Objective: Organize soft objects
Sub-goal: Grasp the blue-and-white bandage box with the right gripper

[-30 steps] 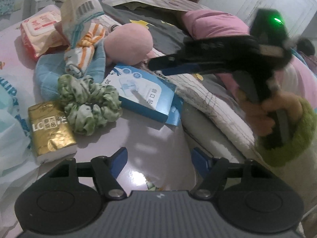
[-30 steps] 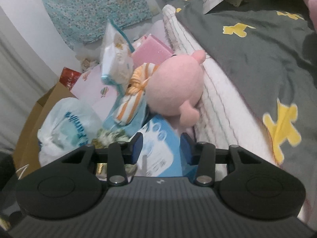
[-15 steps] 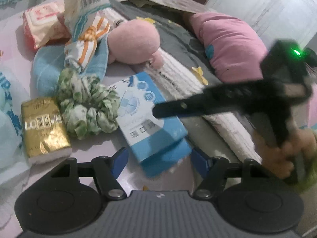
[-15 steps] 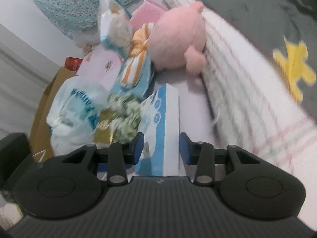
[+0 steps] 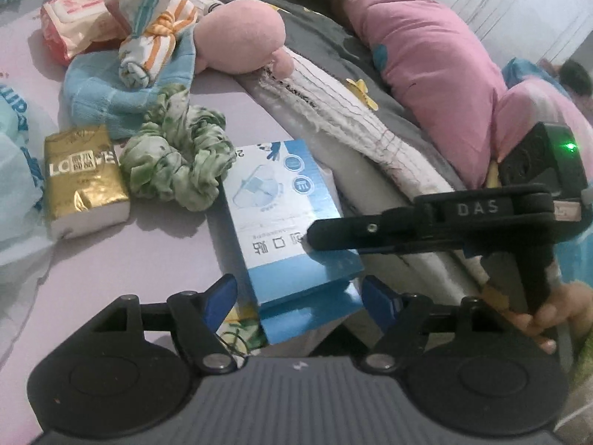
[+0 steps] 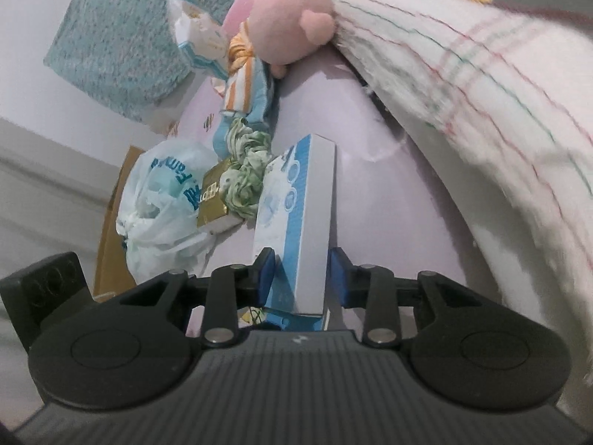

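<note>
1. The blue box [image 6: 296,218] lies on the bed just beside the green scrunchie [image 6: 246,174], its long axis pointing away from the right gripper [image 6: 301,278].
2. That gripper's jaws are closing around the box's near end, not yet clamped.
3. The left gripper [image 5: 298,298] is opening, holding nothing, though the box's end sits between its jaws.

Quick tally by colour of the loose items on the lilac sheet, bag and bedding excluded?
Pink: 2, plush toy, wipes pack
Blue: 2, box, towel
Green: 1, scrunchie
Gold: 1, tissue pack
Striped: 1, cloth bundle
Total: 7
</note>
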`<action>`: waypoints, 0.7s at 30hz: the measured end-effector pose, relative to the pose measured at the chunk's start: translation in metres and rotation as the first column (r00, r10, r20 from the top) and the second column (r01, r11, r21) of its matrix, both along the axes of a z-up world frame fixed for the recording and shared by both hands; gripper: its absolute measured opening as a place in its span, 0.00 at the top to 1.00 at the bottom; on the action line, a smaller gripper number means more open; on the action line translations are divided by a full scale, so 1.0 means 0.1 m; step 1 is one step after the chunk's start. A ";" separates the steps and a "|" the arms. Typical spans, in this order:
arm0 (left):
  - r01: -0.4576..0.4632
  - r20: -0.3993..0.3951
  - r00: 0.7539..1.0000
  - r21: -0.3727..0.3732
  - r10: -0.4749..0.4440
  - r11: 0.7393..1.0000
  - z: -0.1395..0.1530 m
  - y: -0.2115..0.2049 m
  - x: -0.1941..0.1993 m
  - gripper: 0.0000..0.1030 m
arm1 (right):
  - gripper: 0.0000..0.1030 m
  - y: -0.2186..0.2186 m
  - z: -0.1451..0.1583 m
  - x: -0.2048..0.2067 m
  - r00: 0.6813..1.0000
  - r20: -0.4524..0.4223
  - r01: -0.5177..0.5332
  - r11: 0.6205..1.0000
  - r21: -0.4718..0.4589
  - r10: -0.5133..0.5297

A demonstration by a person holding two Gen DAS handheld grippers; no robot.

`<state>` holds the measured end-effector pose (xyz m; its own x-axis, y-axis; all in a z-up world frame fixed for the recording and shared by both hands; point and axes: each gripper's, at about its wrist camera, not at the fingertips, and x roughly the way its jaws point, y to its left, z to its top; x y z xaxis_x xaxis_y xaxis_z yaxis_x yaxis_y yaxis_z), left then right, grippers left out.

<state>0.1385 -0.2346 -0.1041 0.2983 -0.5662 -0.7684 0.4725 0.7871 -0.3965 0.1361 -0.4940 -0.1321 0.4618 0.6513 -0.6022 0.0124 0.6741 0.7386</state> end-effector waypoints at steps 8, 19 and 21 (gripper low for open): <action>0.004 0.022 1.000 0.029 -0.005 1.000 -0.01 -0.11 0.09 0.25 | 0.74 -0.01 -0.05 -0.03 0.998 0.017 0.061 0.997 0.047 -0.061; 0.059 0.022 0.998 -0.009 -0.059 0.998 0.17 -0.17 -0.08 0.25 | 0.76 -0.07 0.15 -0.42 0.985 0.062 0.160 0.986 0.056 -0.163; 0.063 0.017 0.998 -0.020 -0.063 0.998 0.22 -0.17 -0.10 0.26 | 0.76 -0.09 0.20 -0.47 0.982 0.066 0.169 0.982 0.082 -0.175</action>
